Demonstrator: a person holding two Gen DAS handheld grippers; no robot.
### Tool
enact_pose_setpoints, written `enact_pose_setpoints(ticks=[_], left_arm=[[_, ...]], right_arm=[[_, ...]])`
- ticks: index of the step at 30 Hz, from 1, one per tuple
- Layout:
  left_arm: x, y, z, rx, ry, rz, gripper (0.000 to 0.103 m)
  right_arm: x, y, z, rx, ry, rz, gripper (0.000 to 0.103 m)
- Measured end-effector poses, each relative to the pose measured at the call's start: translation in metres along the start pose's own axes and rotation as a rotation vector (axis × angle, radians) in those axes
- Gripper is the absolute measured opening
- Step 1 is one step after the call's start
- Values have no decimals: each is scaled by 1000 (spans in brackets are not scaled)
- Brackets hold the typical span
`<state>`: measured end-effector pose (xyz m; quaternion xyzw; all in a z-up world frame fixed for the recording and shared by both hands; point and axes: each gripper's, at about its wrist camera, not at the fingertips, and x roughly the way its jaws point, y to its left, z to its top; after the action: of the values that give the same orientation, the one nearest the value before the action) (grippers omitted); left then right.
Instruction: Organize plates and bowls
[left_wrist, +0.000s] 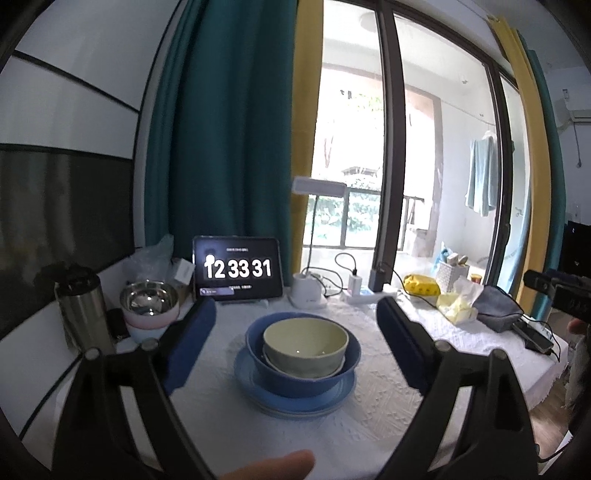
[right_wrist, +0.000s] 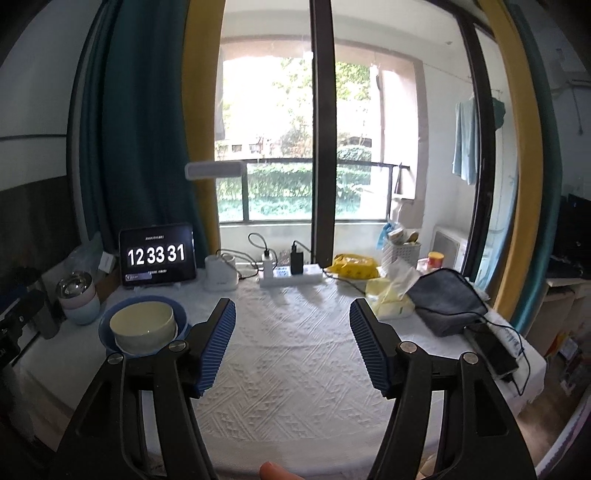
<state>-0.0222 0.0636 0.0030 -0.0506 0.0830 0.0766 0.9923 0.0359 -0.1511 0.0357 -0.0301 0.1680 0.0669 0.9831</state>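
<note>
A: Where the left gripper (left_wrist: 295, 328) looks down its fingers, what sits between them?

B: A stack on the white cloth (left_wrist: 373, 410): a blue plate (left_wrist: 258, 387) at the bottom, a blue bowl (left_wrist: 258, 343) on it, and a pale green bowl (left_wrist: 306, 341) nested inside. The jaws are spread wide, 1 on each side of the stack, touching nothing and gripping nothing.

A: And the right gripper (right_wrist: 292, 345)?

B: Also wide open and holding nothing, over bare cloth to the right of the stack. In its view the green bowl sits at lower left, just beside its left finger.

A: Any other dishes?

B: 2 pastel bowls (left_wrist: 147, 325) stacked at the table's left, pink on pale blue, with a steel bowl (left_wrist: 149, 298) on top. A steel flask (left_wrist: 83, 314) stands just left of them.

A: Behind the stack?

B: A tablet (left_wrist: 237, 267) reading 12 33 31, a white lamp base (left_wrist: 308, 291) beside it, then a power strip (left_wrist: 371, 293) with chargers. At the right, a yellow tissue pack (left_wrist: 456, 308) and a grey pouch (left_wrist: 496, 306).
</note>
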Motion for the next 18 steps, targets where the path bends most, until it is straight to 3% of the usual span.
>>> enact_pose_setpoints(ticks=[18], left_arm=[[-2,1,2,6,-9,-14,90]], right_arm=[[-1,-1,-1,13,-3,-9,68]])
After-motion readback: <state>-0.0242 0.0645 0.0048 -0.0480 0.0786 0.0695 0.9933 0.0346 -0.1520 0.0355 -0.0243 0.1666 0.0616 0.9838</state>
